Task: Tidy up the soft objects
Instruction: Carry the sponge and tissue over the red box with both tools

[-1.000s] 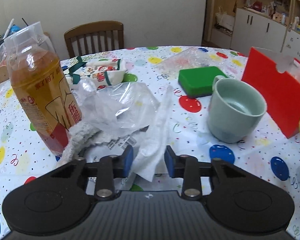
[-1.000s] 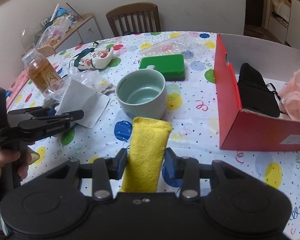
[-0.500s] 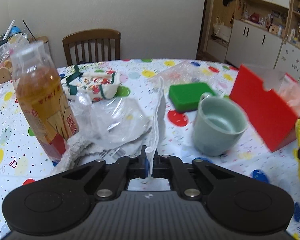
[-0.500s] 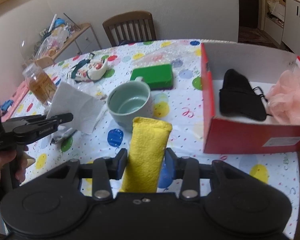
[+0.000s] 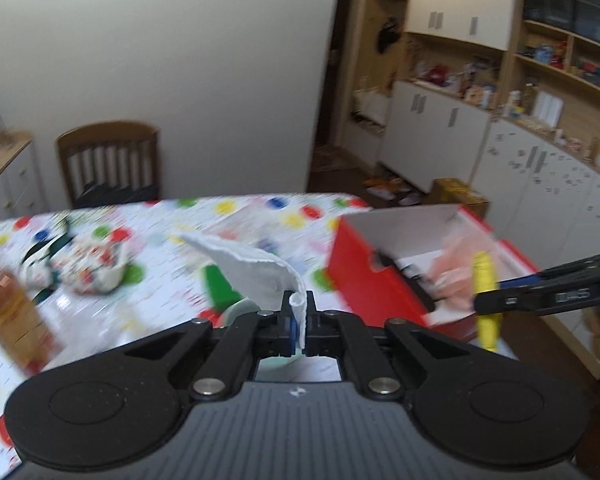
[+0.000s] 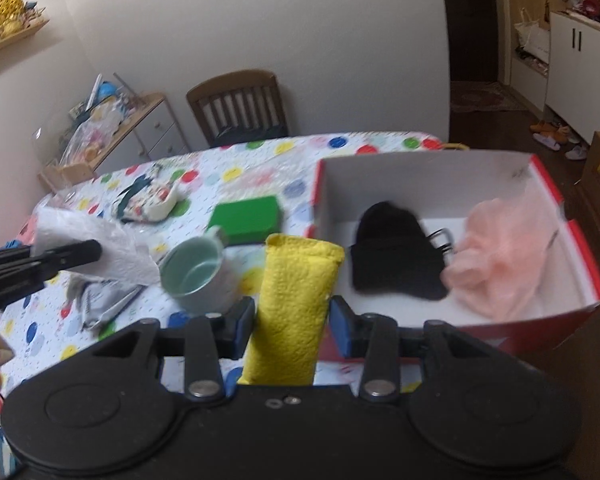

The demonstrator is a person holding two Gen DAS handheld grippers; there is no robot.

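My left gripper (image 5: 299, 312) is shut on a white paper towel (image 5: 252, 270) and holds it in the air above the table; the gripper (image 6: 96, 250) and the towel (image 6: 112, 248) also show at the left of the right wrist view. My right gripper (image 6: 292, 314) is shut on a yellow sponge cloth (image 6: 296, 296), held just in front of the near left corner of the red box (image 6: 580, 256). The box holds a black cloth (image 6: 396, 256) and a pink mesh puff (image 6: 500, 260). The yellow cloth (image 5: 485, 300) also shows in the left wrist view beside the box (image 5: 360, 276).
On the spotted tablecloth (image 6: 236, 172) stand a pale green mug (image 6: 196, 276), a green sponge block (image 6: 248, 220), a patterned pouch (image 6: 152, 202) and a tea bottle (image 5: 8, 312). Crumpled plastic and tools (image 6: 108, 308) lie left of the mug. A wooden chair (image 6: 240, 108) stands behind.
My left gripper has lifted the paper towel off the table and swung right toward the box. My right gripper has carried the yellow cloth closer to the box.
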